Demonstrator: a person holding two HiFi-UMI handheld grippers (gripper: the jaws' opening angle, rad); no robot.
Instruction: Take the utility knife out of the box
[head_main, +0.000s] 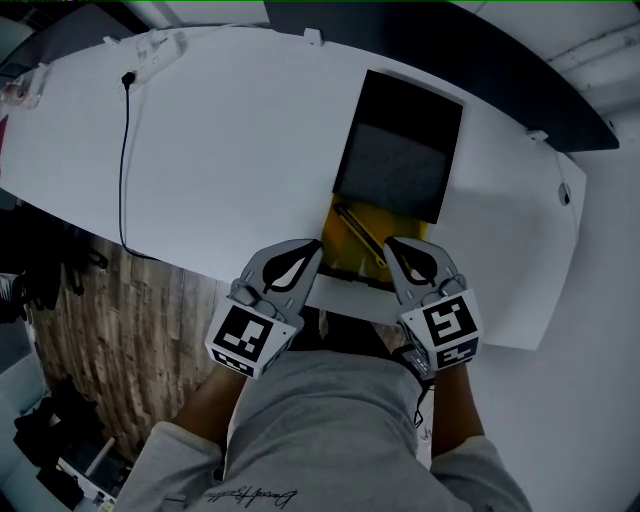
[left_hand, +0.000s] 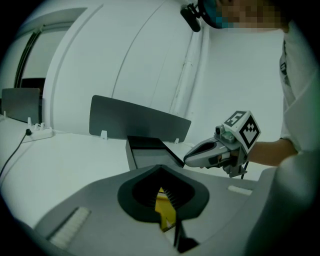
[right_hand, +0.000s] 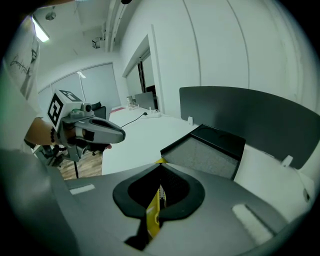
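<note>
An open box lies on the white table (head_main: 230, 150) in the head view. Its black lid (head_main: 400, 150), lined with grey foam, is flipped back, and the yellow tray (head_main: 345, 255) sits at the near edge. A slim utility knife (head_main: 360, 235) lies slantwise in the tray. My left gripper (head_main: 318, 244) hovers at the tray's left corner and my right gripper (head_main: 390, 243) at its right corner. Both are shut with nothing held. In the left gripper view the yellow tray (left_hand: 165, 207) shows through the shut left gripper (left_hand: 161, 167). The right gripper (right_hand: 161, 164) frames the tray (right_hand: 154, 212) the same way.
A black cable (head_main: 125, 170) runs from a power strip (head_main: 150, 50) across the table's left part to its edge. A dark partition (head_main: 500, 60) stands behind the box. Wood floor (head_main: 130, 330) lies below the near edge. The person's grey-clad lap (head_main: 330, 430) is right under the grippers.
</note>
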